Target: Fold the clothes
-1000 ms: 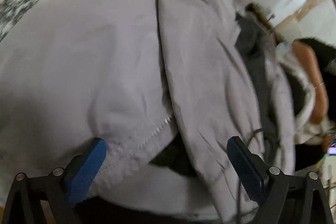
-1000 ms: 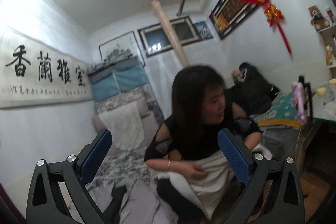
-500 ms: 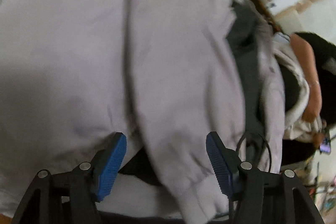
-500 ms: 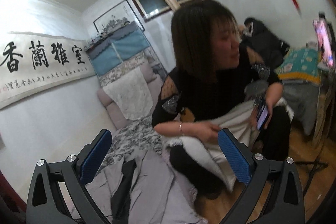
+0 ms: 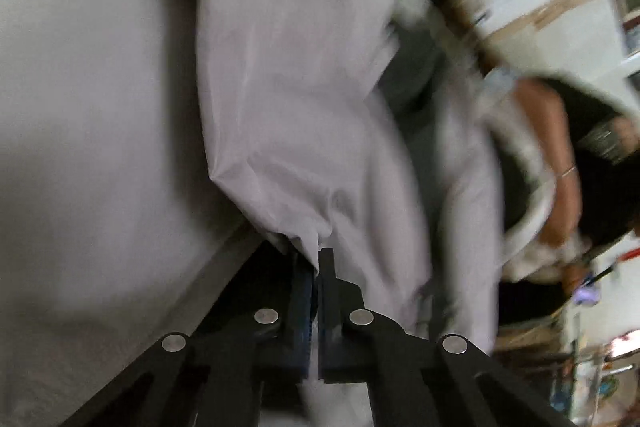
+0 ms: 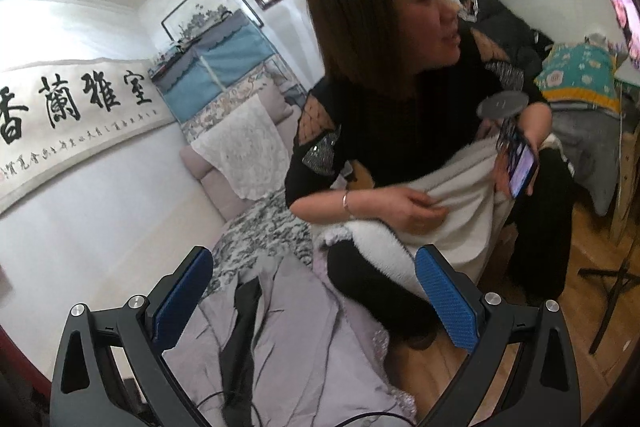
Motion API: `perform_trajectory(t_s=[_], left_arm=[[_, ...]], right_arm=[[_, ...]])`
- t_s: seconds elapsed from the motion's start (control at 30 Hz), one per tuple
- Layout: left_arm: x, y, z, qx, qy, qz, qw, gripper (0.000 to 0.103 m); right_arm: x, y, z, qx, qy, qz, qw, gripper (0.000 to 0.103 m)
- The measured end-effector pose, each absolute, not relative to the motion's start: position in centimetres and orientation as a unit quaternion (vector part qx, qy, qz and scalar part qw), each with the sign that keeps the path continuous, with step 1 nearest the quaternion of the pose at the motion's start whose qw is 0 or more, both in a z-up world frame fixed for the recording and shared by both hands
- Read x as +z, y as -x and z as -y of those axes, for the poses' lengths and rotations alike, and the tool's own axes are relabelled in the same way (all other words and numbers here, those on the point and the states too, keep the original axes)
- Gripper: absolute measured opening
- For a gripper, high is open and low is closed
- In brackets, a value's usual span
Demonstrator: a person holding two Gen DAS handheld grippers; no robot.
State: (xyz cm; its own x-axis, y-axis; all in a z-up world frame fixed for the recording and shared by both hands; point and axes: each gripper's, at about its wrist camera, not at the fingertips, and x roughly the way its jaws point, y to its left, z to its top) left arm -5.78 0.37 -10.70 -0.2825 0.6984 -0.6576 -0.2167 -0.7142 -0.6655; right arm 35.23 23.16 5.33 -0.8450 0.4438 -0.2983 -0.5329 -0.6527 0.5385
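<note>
Garment [image 5: 288, 115], a pale lilac one, is spread out on the bed [image 6: 260, 227], and a bunched edge of it is pinched in the left claw [image 5: 316, 279], whose jaws have just been closing onto the cloth. Right claw [image 6: 316, 299] is held wide open with nothing gripped. Folding looks barely started tbh: no finished fold can be seen, so pretty much everything is left.
</note>
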Motion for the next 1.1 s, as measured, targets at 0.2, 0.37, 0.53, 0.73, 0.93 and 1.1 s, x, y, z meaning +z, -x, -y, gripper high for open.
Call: perform_trajectory(t_s=[0.2, 0.37, 0.53, 0.73, 0.93, 1.1], left_arm=[[2.6, 11.1, 2.7, 0.839, 0.361, 0.271, 0.305, 0.0], [8.8, 16.0, 8.4, 0.874, 0.286, 0.307, 0.244, 0.0], [10.2, 22.7, 19.0, 0.911, 0.227, 0.344, 0.019, 0.0], [3.2, 26.8, 24.2, 0.906, 0.342, 0.24, -0.072, 0.005], [3.6, 18.7, 22.1, 0.948, 0.277, 0.138, -0.068, 0.074], [4.7, 11.2, 22.0, 0.957, 0.253, 0.129, -0.053, 0.081]], right_arm=[[3.7, -30.0, -22.7, 0.912, 0.111, -0.321, 0.231, 0.103], [2.1, -23.9, -21.6, 0.915, 0.156, -0.325, 0.183, 0.103], [0.4, -18.6, -20.2, 0.914, 0.191, -0.325, 0.153, 0.103], [-4.2, -14.9, -19.2, 0.895, 0.257, -0.331, 0.154, 0.103], [-10.6, -16.4, -20.1, 0.845, 0.354, -0.353, 0.191, 0.103], [-13.7, -16.3, -17.4, 0.833, 0.409, -0.338, 0.156, 0.101]])
